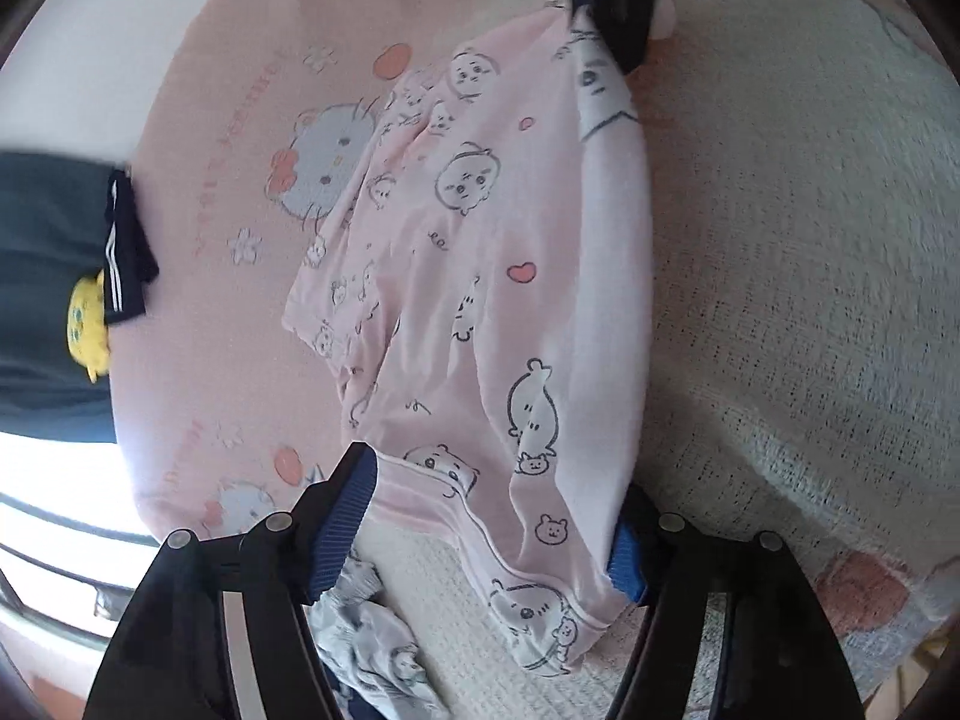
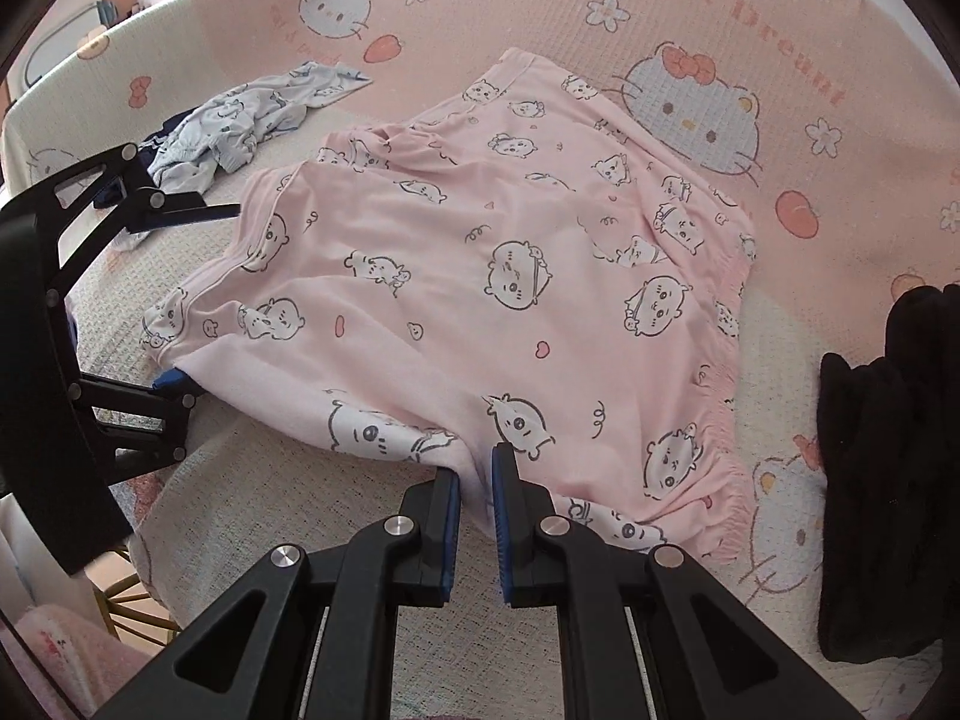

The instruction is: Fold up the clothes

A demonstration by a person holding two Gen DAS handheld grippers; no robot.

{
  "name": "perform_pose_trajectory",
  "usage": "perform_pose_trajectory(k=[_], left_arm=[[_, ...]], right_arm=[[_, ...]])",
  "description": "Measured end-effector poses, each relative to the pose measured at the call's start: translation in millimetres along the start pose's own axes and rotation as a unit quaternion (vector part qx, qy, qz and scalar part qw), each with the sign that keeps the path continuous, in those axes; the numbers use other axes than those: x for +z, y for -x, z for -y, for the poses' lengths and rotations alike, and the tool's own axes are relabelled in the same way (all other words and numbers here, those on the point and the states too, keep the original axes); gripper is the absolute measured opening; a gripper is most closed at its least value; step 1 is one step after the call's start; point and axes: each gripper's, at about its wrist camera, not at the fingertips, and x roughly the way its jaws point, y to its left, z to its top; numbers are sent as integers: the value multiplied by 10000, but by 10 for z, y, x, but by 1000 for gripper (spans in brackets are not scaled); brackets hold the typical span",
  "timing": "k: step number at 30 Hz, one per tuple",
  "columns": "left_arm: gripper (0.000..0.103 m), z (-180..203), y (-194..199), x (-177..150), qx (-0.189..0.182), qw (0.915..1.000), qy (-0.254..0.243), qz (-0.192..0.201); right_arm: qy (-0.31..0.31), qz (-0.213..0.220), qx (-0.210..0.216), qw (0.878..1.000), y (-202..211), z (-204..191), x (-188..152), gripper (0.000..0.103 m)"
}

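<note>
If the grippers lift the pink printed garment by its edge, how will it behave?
The pink garment is probably floppy: it lies in soft wrinkles on the blanket. Likely light, since its thin fabric bunches between the right gripper pads. It should drape and sag between the two grip points.

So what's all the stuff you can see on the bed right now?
pink garment: one, pale pink with little cartoon animals, spread in the middle of the blanket
blanket: one, pink and cream with cat faces and flowers, under everything
grey-blue garment: one, light grey-blue with a print, crumpled at the far left in the right wrist view
black cloth: one pile, black, at the right edge in the right wrist view
dark garment: one, dark teal with white stripes and a yellow patch, at the left edge in the left wrist view
left gripper: one, black with blue pads, fingers wide apart around the pink garment's edge
right gripper: one, black with blue pads, fingers close together on a fold of the pink garment
</note>
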Motion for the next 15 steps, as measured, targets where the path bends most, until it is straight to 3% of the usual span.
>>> perform_pose_trajectory(k=[3,5,7,8,9,11,15], left_arm=[[63,-8,4,-25,-46,9997,245,-7],[54,33,24,-46,3,9998,207,75],[43,76,38,-57,-39,9998,196,68],[34,98,45,-62,-61,9998,190,64],[29,106,7,-25,-80,9998,136,77],[14,146,-1,-20,-121,9999,18,108],[12,152,-25,8,-161,9997,-101,158]], right_arm=[[37,-57,-49,10000,-9,-7,-11,9],[375,-70,-297,9988,-15,-86,-43,9],[712,-84,-544,9959,-21,-164,-75,25],[880,-90,-667,9938,-24,-203,-91,44],[1047,-97,-790,9913,-27,-242,-108,56],[1453,-97,-1073,9835,-27,-329,-152,60],[2207,-255,-1711,9599,-74,-455,-309,64]])
